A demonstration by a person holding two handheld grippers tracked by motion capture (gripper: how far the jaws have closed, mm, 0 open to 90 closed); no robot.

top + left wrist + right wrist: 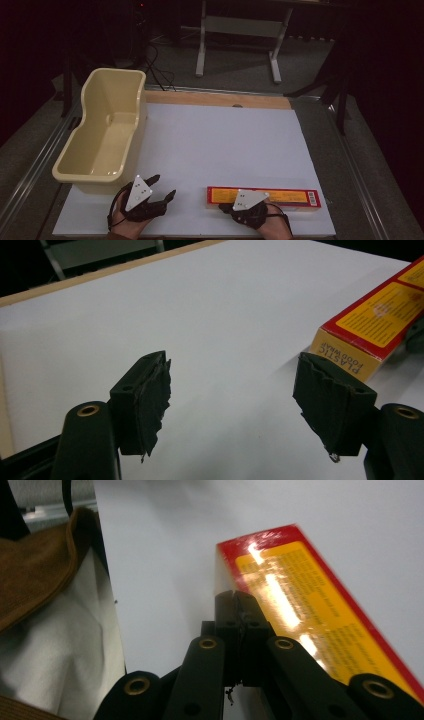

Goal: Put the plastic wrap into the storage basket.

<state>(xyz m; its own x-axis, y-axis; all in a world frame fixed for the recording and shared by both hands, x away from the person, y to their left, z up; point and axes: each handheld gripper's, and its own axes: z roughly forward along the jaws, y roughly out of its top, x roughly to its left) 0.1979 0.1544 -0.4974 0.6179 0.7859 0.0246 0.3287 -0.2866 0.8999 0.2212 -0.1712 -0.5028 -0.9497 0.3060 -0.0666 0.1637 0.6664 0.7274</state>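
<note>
A long red and yellow box of plastic food wrap (262, 196) lies flat near the front edge of the white board, right of centre. My right gripper (223, 208) rests against the box's near side by its left end, pointing left. In the right gripper view its jaws are pressed together (240, 605) with nothing between them, and the box (310, 615) runs along their right. My left gripper (162, 186) sits left of the box, apart from it, open wide and empty (232, 400). The box's end (372, 325) shows beyond its right finger (330, 400).
A cream plastic tub (102, 132), empty, stands at the board's left edge, just behind the left gripper. The white board (220, 145) lies on a wooden table. A brown sleeve and white cloth (45, 610) hang at the near table edge. Table legs (237, 42) stand on the floor beyond.
</note>
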